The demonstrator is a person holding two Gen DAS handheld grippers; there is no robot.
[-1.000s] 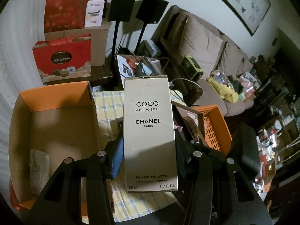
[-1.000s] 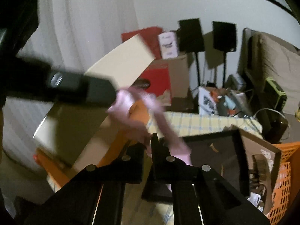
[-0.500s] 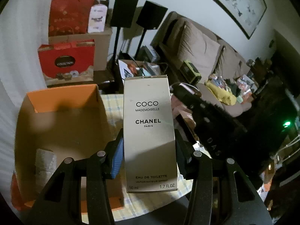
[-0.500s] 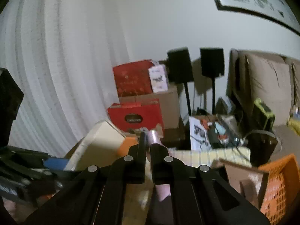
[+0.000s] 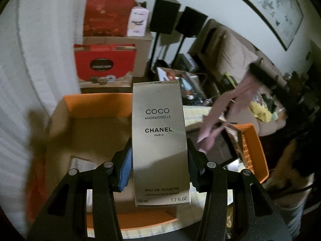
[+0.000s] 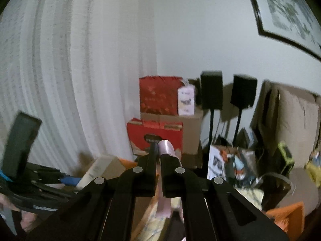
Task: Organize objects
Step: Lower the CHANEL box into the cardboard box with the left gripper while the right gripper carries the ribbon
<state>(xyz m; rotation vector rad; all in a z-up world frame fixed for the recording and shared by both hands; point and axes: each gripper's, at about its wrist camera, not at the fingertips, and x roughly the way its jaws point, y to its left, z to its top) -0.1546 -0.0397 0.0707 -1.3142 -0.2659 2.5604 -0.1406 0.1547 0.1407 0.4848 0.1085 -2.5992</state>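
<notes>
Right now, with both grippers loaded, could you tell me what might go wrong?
The perfume box is pinched only at its lower part by the left gripper, so it might tip above the orange cardboard box. The pink ribbon dangles from the right gripper and could snag on the orange basket.

Glossy cardboard perfume box (image 5: pixel 160 140); matt orange-rimmed cardboard box (image 5: pixel 96 104).

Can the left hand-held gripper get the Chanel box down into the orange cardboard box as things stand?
Probably yes. The left hand-held gripper holds the Chanel box upright just above the orange cardboard box, whose top is open. The pink ribbon hangs off to the right.
</notes>
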